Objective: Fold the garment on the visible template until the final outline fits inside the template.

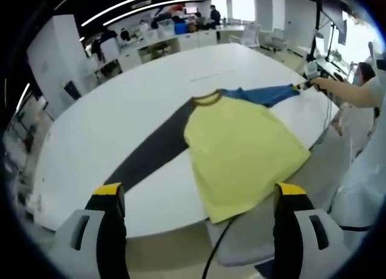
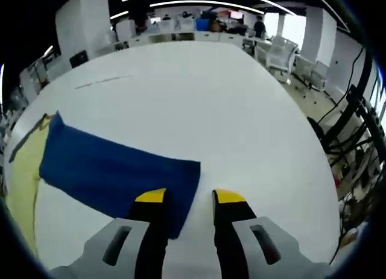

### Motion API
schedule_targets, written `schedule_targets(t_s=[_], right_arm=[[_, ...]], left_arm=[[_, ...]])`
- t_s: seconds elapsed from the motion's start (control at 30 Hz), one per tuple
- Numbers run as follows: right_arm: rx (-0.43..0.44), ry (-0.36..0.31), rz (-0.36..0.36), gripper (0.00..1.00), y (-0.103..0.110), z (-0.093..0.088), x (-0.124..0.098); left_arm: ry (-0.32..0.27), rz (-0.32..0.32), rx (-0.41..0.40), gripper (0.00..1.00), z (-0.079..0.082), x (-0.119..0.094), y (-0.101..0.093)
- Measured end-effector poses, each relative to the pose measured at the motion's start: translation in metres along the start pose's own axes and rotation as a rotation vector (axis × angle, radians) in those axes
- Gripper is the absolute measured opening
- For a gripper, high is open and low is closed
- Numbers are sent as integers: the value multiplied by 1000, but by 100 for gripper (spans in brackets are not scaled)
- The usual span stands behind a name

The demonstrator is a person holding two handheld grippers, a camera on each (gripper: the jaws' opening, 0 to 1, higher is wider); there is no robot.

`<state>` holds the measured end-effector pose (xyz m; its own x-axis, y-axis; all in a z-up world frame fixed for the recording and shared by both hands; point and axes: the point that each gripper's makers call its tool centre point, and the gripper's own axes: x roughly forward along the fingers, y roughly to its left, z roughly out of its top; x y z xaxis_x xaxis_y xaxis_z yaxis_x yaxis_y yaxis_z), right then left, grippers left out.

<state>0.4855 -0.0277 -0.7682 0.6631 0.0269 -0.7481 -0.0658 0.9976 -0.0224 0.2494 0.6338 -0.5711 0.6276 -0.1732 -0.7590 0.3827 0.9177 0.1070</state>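
Note:
A yellow shirt [image 1: 241,149] with a brown collar lies flat on the white table [image 1: 120,122], its hem reaching the near edge. Its blue sleeve [image 1: 268,94] stretches out to the right; a dark grey strip [image 1: 154,149], seemingly the other sleeve, runs from the collar to the near left. My left gripper [image 1: 199,191] hangs wide open just off the table's edge, holding nothing. In the right gripper view the blue sleeve [image 2: 114,167] lies spread on the table [image 2: 229,104]. My right gripper [image 2: 190,197] is open at the cuff, its left finger over the cuff's corner.
The right gripper [image 1: 304,84] shows at the sleeve's end, held by a person's arm [image 1: 353,93]. A grey chair [image 1: 241,246] stands below the near edge. Cables [image 2: 353,140] and chairs [image 2: 283,50] stand beyond the table's right side; office desks [image 1: 163,44] line the back.

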Motion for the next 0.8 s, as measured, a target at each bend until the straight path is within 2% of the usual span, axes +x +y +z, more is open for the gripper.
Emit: schedule_targets(t_s=[0.37,0.43,0.5,0.6,0.73,0.8], right_arm=[[-16,12,13,22,1,-1,0],[-9,16,15,19,1,-2,0],[6,20,38,11,5,-3,0],[-1,22,35,8,7,-3,0],[17,23,35,6,7,-4,1],[65,20,42,4,9,-3,1]], left_arm=[[-1,1,-3,100,-2,-2,-2],[-4,2,-3,100,-1,-2,-1],[-5,0,-4,100,-1,-2,-2],[-7,0,-4,100,-1,-2,-1],[-10,-4,-2,100,0,-2,-2],[-12,-6,-1,100,0,-2,-2]])
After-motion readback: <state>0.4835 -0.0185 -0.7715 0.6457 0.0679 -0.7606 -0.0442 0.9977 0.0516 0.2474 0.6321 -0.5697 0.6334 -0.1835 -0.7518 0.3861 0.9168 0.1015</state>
